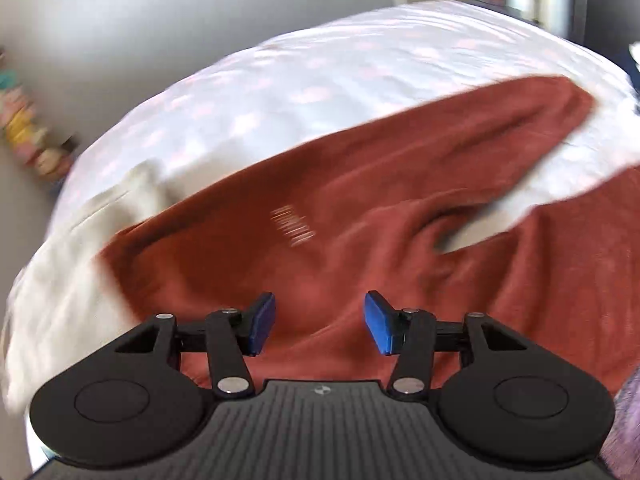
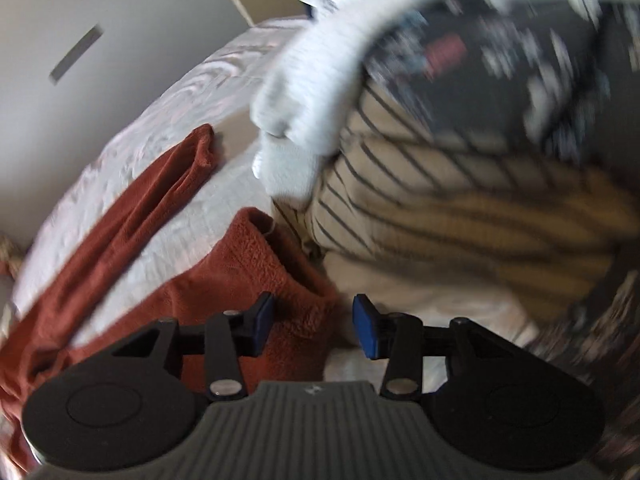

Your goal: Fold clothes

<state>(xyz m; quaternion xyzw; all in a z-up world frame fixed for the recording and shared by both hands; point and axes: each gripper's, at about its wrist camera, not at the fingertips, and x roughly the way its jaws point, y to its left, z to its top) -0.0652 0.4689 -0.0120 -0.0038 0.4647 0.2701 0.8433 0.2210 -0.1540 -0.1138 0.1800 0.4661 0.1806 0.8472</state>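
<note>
A rust-red fleece garment [image 1: 320,216] lies spread on the white bed [image 1: 320,64], one sleeve [image 1: 500,120] stretched toward the far right. My left gripper [image 1: 319,322] is open and empty, hovering just above the garment's near part. In the right wrist view the same garment [image 2: 256,264] shows, with its long sleeve [image 2: 160,192] running away to the upper left. My right gripper [image 2: 313,326] is open and empty over the garment's thick folded edge [image 2: 304,320], with the left pad [image 2: 262,320] above the fleece.
A cream cloth [image 1: 80,248] lies at the bed's left edge. A pile of clothes stands to the right: a white knit [image 2: 304,120], a beige striped piece [image 2: 400,184] and a dark patterned one [image 2: 500,60]. A grey wall [image 1: 120,20] runs behind the bed.
</note>
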